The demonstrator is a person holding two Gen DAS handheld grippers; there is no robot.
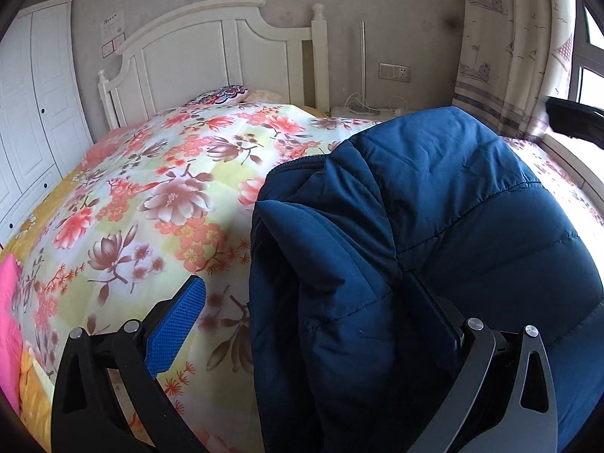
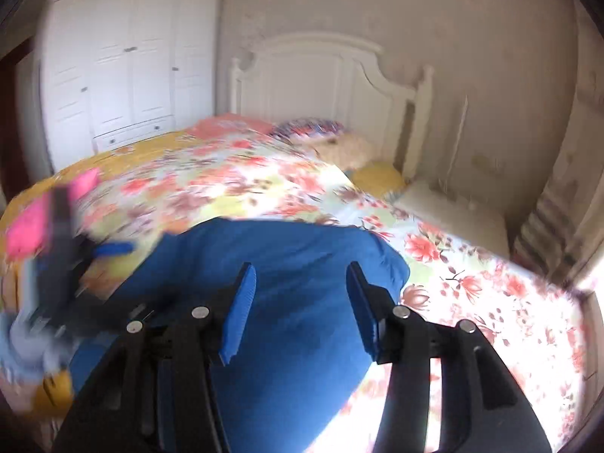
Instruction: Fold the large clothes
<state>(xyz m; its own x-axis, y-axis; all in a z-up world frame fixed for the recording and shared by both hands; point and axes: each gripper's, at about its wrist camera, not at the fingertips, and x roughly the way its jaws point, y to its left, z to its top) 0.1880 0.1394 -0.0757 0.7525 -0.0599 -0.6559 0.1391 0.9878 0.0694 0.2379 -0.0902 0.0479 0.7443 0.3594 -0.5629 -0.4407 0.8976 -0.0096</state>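
No brand or label on the blue padded jacket [image 1: 434, 204] can be read; a paper notice [image 1: 112, 25] on the wall beside the white headboard [image 1: 211, 49] carries writing too small to make out. The jacket lies bunched on the floral bedspread [image 1: 143, 188], towards the window side of the bed. The left tongs [image 1: 302, 294] stand wide apart (their left blue pad [image 1: 177, 324] is bare over the bedspread), while jacket folds lie between the fingers and drape over the right one; no grip shows. The right tongs [image 2: 300, 309] are released, hovering just above the jacket [image 2: 287, 256], nothing pinched between their blue pads [image 2: 239, 313].
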